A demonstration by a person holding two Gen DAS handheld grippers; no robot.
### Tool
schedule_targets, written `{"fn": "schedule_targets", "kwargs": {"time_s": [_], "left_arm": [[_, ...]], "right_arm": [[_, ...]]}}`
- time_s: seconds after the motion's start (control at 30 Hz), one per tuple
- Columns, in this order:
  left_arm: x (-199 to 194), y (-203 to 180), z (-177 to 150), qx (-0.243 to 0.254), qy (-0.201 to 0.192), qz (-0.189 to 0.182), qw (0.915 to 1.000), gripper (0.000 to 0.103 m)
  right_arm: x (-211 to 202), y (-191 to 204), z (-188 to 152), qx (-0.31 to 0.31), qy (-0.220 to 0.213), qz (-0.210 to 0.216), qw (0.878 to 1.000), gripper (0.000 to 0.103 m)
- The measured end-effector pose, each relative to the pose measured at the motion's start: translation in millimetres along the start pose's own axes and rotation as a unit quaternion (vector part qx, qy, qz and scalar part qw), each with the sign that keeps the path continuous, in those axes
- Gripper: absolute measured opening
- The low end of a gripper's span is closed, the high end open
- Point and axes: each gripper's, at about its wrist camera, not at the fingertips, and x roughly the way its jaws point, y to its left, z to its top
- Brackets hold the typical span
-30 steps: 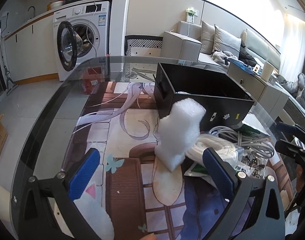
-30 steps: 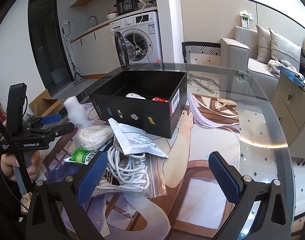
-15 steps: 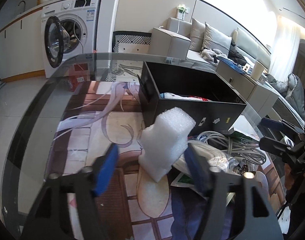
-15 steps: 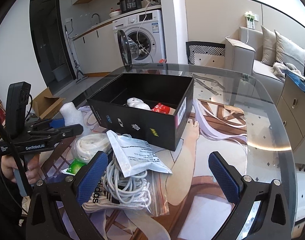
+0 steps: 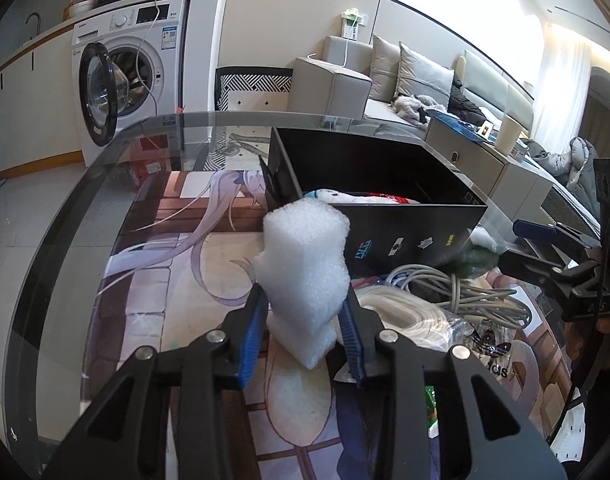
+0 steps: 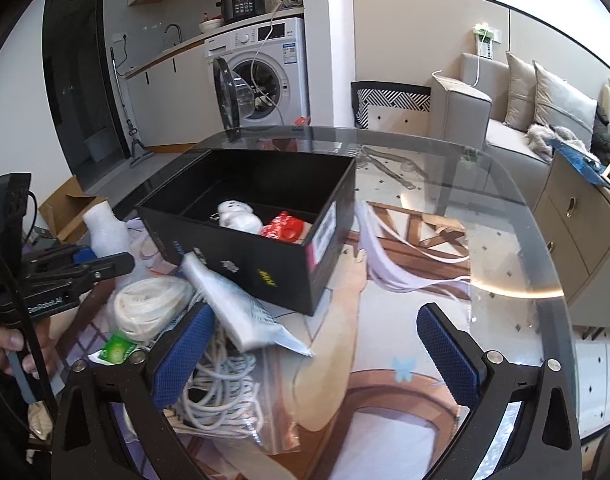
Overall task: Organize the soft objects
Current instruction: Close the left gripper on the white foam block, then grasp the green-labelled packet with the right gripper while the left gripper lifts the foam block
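A white foam block point(image 5: 305, 276) stands upright on the printed mat, in front of the near left corner of a black box point(image 5: 409, 236). My left gripper point(image 5: 303, 340) is shut on the foam block's lower part, blue pads against both sides. The foam also shows in the right wrist view point(image 6: 107, 228). The black box point(image 6: 281, 272) holds a white plush point(image 6: 239, 216) and a red soft item point(image 6: 285, 230). My right gripper point(image 6: 313, 354) is open and empty, above the mat to the right of the clutter.
Coils of white cable point(image 6: 217, 384), a white rope bundle point(image 6: 145, 308), a white plastic bag point(image 6: 245, 312) and a green packet point(image 6: 119, 350) lie in front of the box. The round glass table's edge point(image 6: 561, 280) curves on the right. A washing machine point(image 5: 125, 68) stands behind.
My left gripper has moved forward to the foam block and closed on it. The right gripper has risen a little and stays open.
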Motion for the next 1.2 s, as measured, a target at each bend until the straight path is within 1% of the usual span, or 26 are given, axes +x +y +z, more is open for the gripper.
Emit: {"fn": "schedule_targets", "kwargs": {"time_s": [0.2,0.27,0.33,0.37,0.43,0.57,0.63,0.67,0.73,0.77,0.8,0.9,1.0,1.2], "left_arm": [[1,-4,1,0.012,-0.004,-0.002,0.9999,0.034],[1,-5,2,0.012,-0.004,-0.001,0.9999,0.034],[1,-5,2,0.013,-0.004,-0.001,0.9999,0.034],[1,-5,2,0.013,-0.003,-0.002,0.9999,0.034],[1,-5,2,0.013,-0.004,-0.001,0.9999,0.034],[2,-7,3,0.015,-0.004,-0.001,0.9999,0.034],[2,-7,4,0.015,-0.004,-0.001,0.9999,0.034],[1,-7,4,0.015,-0.004,-0.002,0.9999,0.034],[2,-8,4,0.014,-0.004,-0.002,0.9999,0.034],[2,-8,4,0.013,-0.004,-0.002,0.9999,0.034],[2,-8,4,0.014,-0.005,-0.001,0.9999,0.034],[1,-8,4,0.015,-0.009,-0.001,0.9998,0.034],[-2,-8,3,0.014,-0.019,-0.002,0.9997,0.033],[-9,-6,3,0.014,-0.030,-0.002,0.9995,0.032]], "right_arm": [[16,-8,-1,0.004,0.010,0.022,1.000,0.102],[21,-8,-1,0.003,0.012,0.032,0.999,0.098],[24,-6,0,-0.001,0.015,0.039,0.999,0.087],[27,-5,1,-0.003,0.019,0.043,0.999,0.084],[29,-4,1,-0.004,0.020,0.053,0.998,0.076],[31,3,-1,-0.010,0.022,0.082,0.996,0.065],[31,6,-2,-0.015,0.023,0.094,0.995,0.053],[30,8,-3,-0.020,0.023,0.097,0.995,0.050],[30,13,-4,-0.027,0.021,0.100,0.994,0.036],[29,15,-4,-0.030,0.021,0.100,0.994,0.033],[29,17,-4,-0.031,0.020,0.100,0.994,0.026],[25,20,-5,-0.039,0.013,0.097,0.994,0.017],[19,21,-6,-0.044,0.005,0.094,0.995,0.014],[0,26,-3,-0.054,-0.016,0.093,0.994,0.012]]}}
